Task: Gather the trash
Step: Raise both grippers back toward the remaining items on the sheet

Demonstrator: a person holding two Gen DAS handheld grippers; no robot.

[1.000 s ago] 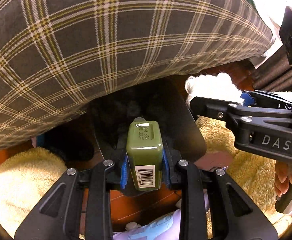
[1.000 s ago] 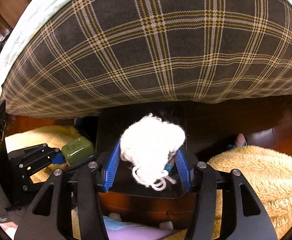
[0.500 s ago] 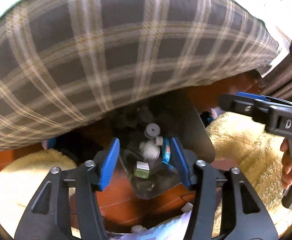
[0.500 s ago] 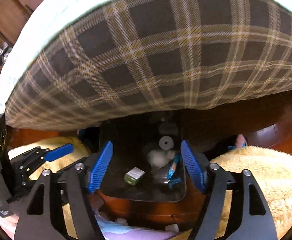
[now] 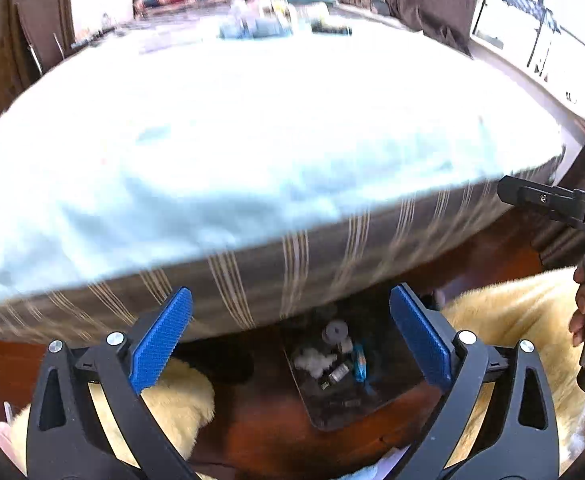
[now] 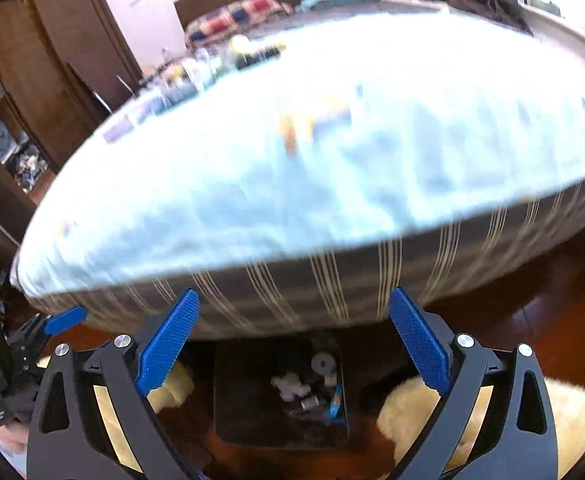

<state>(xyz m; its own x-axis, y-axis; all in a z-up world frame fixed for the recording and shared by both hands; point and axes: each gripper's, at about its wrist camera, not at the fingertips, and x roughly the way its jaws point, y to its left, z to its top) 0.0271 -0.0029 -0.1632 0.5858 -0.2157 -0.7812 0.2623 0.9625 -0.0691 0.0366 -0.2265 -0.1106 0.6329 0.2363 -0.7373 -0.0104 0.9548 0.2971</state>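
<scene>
We are holding the left gripper (image 5: pixel 290 340) tilted downward above the dark bin (image 5: pixel 392 396), its jaws opening with nothing between them. We are angling the right gripper (image 6: pixel 292 344) the same way, jaws also opening and empty. The trash (image 5: pixel 332 360) is lying inside the bin on the floor beside the bed (image 5: pixel 252 140).

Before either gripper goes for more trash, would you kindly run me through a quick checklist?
1. Left gripper empty, jaws opening: ok.
2. Right gripper empty, jaws opening: ok.
3. Dark rectangular bin on the wooden floor, below both grippers: ok.
4. White fluffy wad lies inside the bin: ok.
5. Small green bottle inside the bin: cannot tell, too blurred.
6. Next trash piece on the pale blue bed sheet: cannot tell, blurred.
</scene>
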